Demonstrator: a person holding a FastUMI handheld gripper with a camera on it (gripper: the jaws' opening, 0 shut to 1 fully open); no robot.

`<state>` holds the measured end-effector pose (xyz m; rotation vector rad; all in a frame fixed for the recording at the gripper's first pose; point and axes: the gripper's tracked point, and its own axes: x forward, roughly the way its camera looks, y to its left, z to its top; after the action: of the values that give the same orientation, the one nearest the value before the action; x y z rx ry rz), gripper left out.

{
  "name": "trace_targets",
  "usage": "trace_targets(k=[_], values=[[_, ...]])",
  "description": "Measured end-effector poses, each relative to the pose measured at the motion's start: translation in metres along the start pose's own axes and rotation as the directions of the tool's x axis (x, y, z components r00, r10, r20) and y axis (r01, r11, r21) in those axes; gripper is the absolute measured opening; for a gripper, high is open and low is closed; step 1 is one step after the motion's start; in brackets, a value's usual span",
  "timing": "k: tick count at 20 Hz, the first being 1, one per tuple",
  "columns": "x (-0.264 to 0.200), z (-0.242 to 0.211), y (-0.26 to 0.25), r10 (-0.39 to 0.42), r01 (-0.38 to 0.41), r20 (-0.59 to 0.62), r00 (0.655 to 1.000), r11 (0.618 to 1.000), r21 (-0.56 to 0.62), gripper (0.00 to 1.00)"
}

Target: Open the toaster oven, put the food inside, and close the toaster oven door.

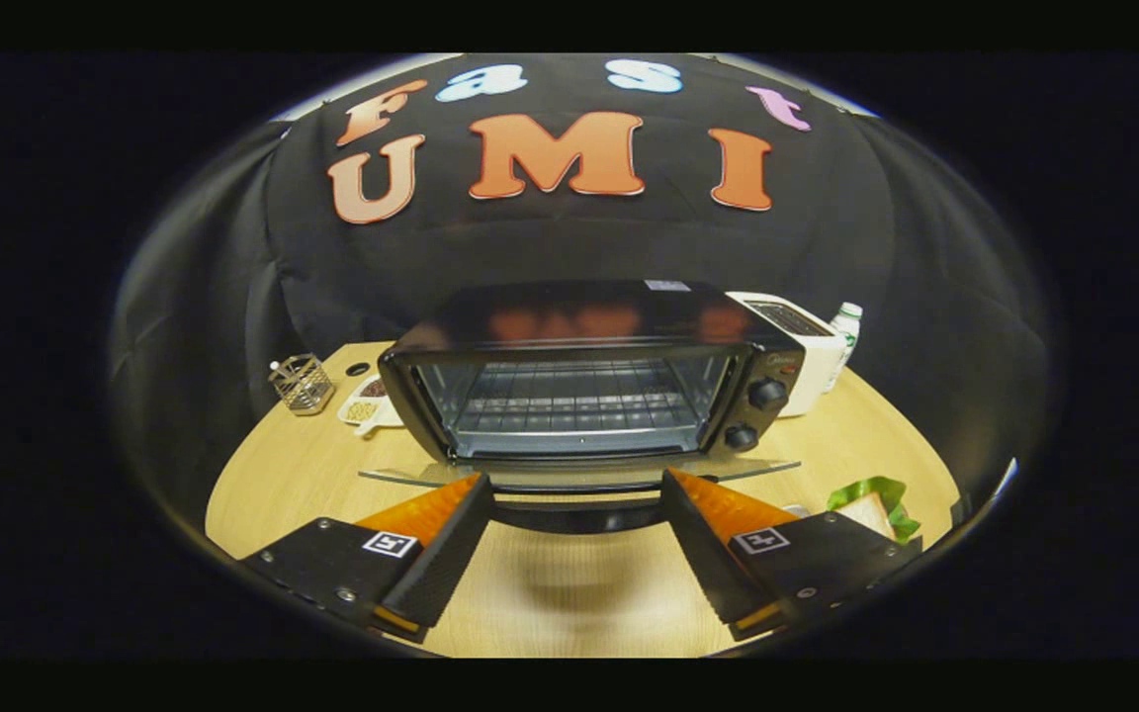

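One round pale wooden counter (569, 603) carries everything, and its curved near-right rim runs close behind the food, so a clumsy scoop could push that over the edge. On it, the black toaster oven with a wire rack (579, 381) stands ahead of the fingers, its glass door (579, 473) already dropped flat toward us; the dark door handle (577, 514) lies between the fingertips. The gripper (574, 494) is spread wide and holds nothing. Swinging right from here, the right finger could catch the door's corner and jolt the oven. Open counter lies near and centre, good room for backing off. Far right, a white pop-up toaster (797, 346) and a clear bottle (844, 331) crowd the oven's knob side. The food, a pale sandwich with green leaf wrapping (876, 506), sits near right, just beside the right finger. Far left stand a small wire basket (303, 384) and a white dish (370, 405).
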<state>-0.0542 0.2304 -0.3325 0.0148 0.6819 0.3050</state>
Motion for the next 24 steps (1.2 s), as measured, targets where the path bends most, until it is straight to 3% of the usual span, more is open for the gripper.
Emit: trace_targets(k=[19, 24], values=[[0.012, -0.115, -0.004, -0.002, 0.004, -0.239, 0.971, 1.0, 0.005, 1.0], [-0.005, -0.112, -0.005, 0.047, -0.034, -0.247, 0.968, 0.998, 0.059, 1.0]])
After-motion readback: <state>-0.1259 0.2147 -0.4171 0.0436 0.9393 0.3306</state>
